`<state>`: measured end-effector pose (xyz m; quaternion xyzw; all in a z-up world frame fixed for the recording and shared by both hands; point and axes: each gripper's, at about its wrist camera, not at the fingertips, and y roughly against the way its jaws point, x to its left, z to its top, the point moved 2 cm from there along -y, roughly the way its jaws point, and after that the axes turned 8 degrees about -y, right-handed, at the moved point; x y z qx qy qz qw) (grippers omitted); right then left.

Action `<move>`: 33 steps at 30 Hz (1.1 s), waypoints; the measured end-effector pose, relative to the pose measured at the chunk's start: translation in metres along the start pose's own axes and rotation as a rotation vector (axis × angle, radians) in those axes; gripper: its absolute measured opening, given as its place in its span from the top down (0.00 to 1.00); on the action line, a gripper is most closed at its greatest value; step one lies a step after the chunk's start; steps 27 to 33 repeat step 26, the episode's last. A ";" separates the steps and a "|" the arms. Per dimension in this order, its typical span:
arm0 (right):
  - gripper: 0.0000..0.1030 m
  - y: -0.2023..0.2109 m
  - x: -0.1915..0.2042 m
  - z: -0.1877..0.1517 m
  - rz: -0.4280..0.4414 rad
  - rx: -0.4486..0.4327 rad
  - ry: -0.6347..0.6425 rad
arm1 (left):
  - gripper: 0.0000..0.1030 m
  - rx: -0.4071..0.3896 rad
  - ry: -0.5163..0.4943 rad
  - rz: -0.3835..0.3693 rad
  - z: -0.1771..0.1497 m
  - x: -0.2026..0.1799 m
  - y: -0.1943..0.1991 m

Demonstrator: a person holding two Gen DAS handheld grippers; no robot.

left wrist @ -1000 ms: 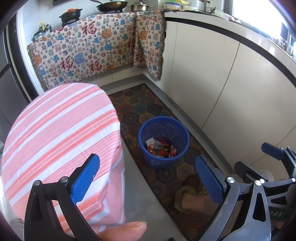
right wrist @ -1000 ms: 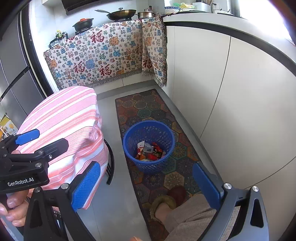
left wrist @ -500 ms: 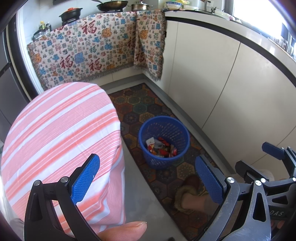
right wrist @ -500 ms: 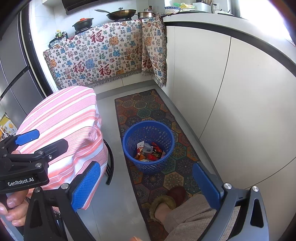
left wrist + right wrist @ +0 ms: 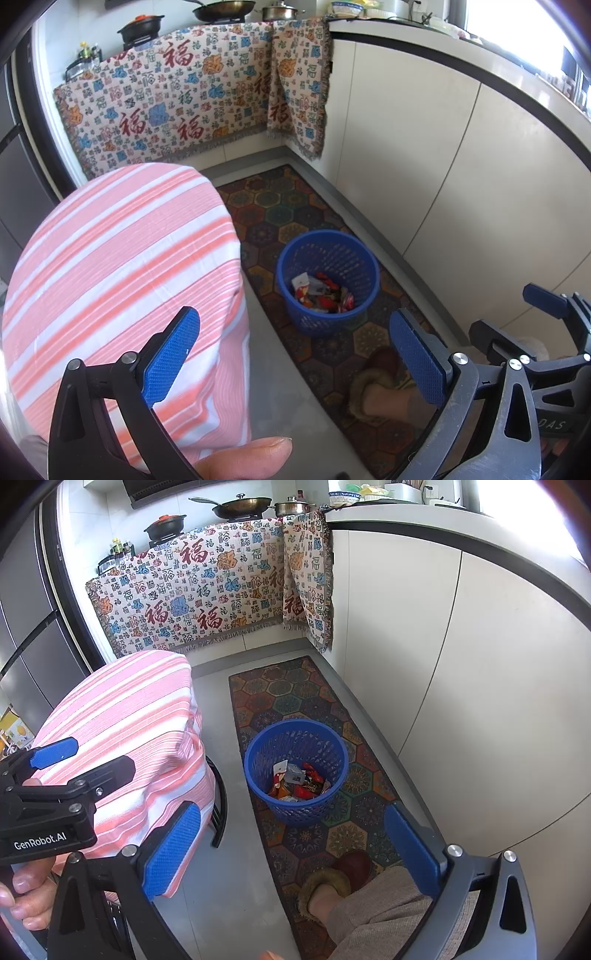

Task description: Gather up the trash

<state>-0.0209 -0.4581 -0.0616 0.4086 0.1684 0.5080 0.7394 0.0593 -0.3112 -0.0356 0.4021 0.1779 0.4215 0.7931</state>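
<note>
A blue plastic basket (image 5: 328, 282) stands on the patterned floor runner (image 5: 280, 210) and holds several crumpled wrappers (image 5: 320, 293). It also shows in the right wrist view (image 5: 297, 771) with the wrappers (image 5: 299, 782) inside. My left gripper (image 5: 295, 354) is open and empty, held high above the floor in front of the basket. My right gripper (image 5: 291, 843) is open and empty, also high above the floor. The right gripper shows at the right edge of the left wrist view (image 5: 546, 321). The left gripper shows at the left edge of the right wrist view (image 5: 55, 775).
A round table under a pink striped cloth (image 5: 118, 266) stands left of the basket, also seen in the right wrist view (image 5: 129, 734). White cabinets (image 5: 461, 664) run along the right. A patterned cloth (image 5: 207, 598) hangs below the stove. The person's slippered foot (image 5: 332, 878) rests on the runner.
</note>
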 end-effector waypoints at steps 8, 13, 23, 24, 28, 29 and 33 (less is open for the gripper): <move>0.01 -0.002 -0.002 0.000 0.001 0.001 -0.001 | 0.01 0.002 -0.004 -0.007 0.000 0.001 0.000; 0.01 -0.003 -0.002 0.000 -0.001 0.002 -0.003 | 0.01 0.003 -0.011 -0.012 0.000 0.000 0.000; 0.01 -0.007 -0.004 -0.002 -0.004 0.005 -0.008 | 0.01 -0.002 -0.013 -0.028 -0.001 0.001 0.000; 0.01 -0.008 -0.005 -0.003 -0.005 0.006 -0.008 | 0.01 -0.007 -0.017 -0.025 -0.001 0.001 0.001; 0.01 -0.009 -0.003 -0.004 -0.005 0.008 -0.010 | 0.02 -0.014 -0.027 -0.018 -0.001 0.001 0.001; 0.01 -0.009 -0.003 -0.004 -0.005 0.008 -0.010 | 0.02 -0.014 -0.027 -0.018 -0.001 0.001 0.001; 0.01 -0.009 -0.003 -0.004 -0.005 0.008 -0.010 | 0.02 -0.014 -0.027 -0.018 -0.001 0.001 0.001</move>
